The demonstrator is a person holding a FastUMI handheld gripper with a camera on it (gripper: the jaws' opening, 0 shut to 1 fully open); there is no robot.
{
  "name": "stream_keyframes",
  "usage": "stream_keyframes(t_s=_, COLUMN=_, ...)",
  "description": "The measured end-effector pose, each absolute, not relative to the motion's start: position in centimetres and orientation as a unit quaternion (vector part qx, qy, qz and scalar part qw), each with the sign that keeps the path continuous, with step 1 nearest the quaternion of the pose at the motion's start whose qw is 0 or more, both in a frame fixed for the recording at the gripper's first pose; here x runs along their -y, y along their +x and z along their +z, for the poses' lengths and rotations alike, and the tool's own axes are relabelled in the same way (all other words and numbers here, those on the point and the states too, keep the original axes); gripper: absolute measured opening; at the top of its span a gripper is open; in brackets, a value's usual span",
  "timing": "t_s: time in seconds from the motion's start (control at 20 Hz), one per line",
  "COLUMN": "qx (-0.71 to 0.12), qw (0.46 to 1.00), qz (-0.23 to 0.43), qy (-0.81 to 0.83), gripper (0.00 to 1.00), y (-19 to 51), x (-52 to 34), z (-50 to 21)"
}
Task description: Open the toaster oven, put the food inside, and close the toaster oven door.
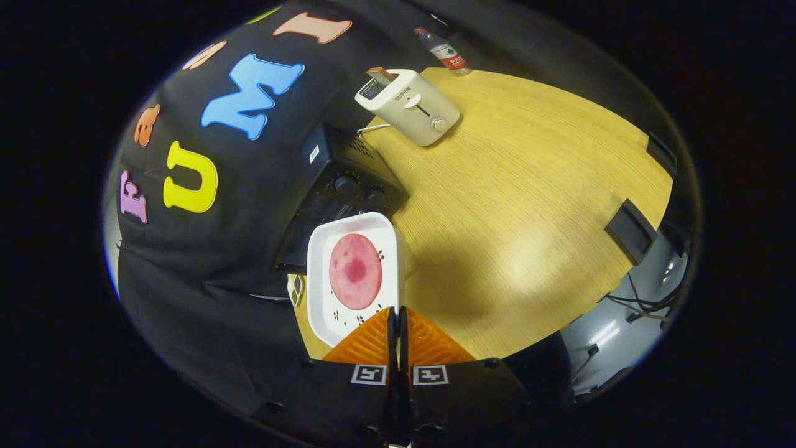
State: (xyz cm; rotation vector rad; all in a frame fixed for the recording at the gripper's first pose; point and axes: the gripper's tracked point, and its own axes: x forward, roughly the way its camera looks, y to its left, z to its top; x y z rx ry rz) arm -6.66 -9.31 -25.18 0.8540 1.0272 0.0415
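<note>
My gripper is shut on the near rim of a white rectangular tray. The tray hangs tilted just ahead of the fingers, above the wooden table. A round pink slice of food lies flat in the tray. Right beyond the tray stands the black toaster oven against the booth's cloth wall, its knobs facing me. The tray covers the oven's near part, and I cannot tell how its door stands.
A white pop-up toaster with a slice of bread in its slot stands further back, its cord trailing toward the oven. A water bottle stands behind it. Black clamps grip the table's right edge.
</note>
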Motion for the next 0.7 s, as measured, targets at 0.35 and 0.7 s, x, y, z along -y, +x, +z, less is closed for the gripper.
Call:
stream_keyframes(t_s=0.35, qx=-0.500, qw=0.772, qz=0.032, qy=0.392, gripper=0.02, y=-3.3, x=4.6, z=-27.1)
stream_keyframes(t_s=0.7, qx=-0.524, qw=0.748, qz=0.043, qy=0.405, gripper=0.02, y=0.8, x=-0.8, z=-29.7)
